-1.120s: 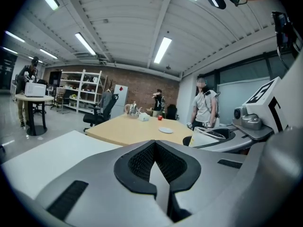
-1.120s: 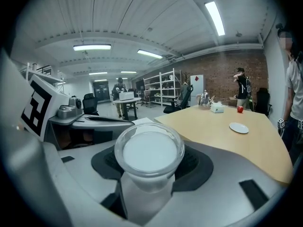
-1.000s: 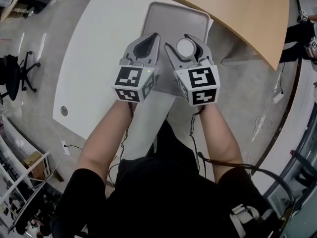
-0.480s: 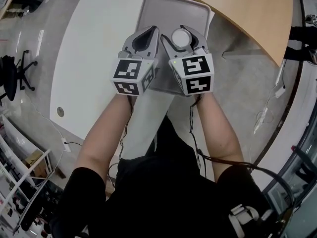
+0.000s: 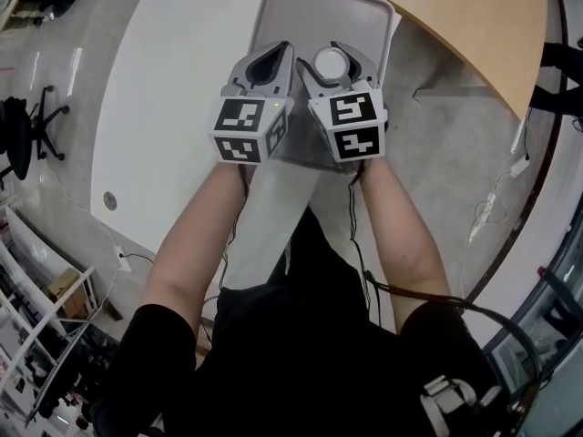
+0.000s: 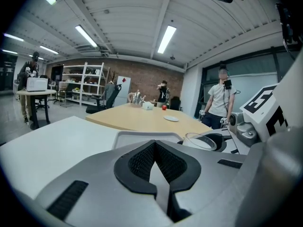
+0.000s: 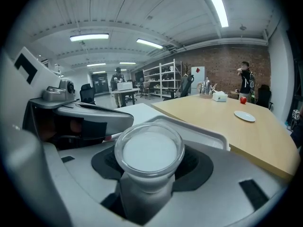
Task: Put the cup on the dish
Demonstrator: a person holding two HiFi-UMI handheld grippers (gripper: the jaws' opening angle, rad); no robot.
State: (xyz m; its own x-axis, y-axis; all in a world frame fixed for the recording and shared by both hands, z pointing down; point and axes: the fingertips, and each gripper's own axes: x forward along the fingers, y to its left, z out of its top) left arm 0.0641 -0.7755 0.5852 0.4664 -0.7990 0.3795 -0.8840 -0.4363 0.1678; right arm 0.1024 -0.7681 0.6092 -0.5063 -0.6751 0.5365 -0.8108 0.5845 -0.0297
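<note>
A clear glass cup (image 5: 332,64) with a white inside sits upright between the jaws of my right gripper (image 5: 334,55), which is shut on it. In the right gripper view the cup (image 7: 149,151) fills the middle, held low on its body by that gripper (image 7: 147,183). It hangs over a grey tray (image 5: 305,12). The white dish (image 7: 245,116) lies far off on the wooden table (image 7: 222,122). My left gripper (image 5: 276,55) is close beside the right one, shut with nothing in it (image 6: 154,146). From there the cup (image 6: 200,141) shows at the right.
The tray (image 6: 136,137) lies at the far edge of a white table (image 5: 173,107), against the curved wooden table (image 5: 465,35). Small items and a red object (image 7: 243,100) stand at that table's far end. People, office chairs (image 5: 23,130) and shelves are around the room.
Both grippers have stayed side by side over the tray, the right one drawing slightly closer to the left. The cup is still held. The head view has shifted a little.
</note>
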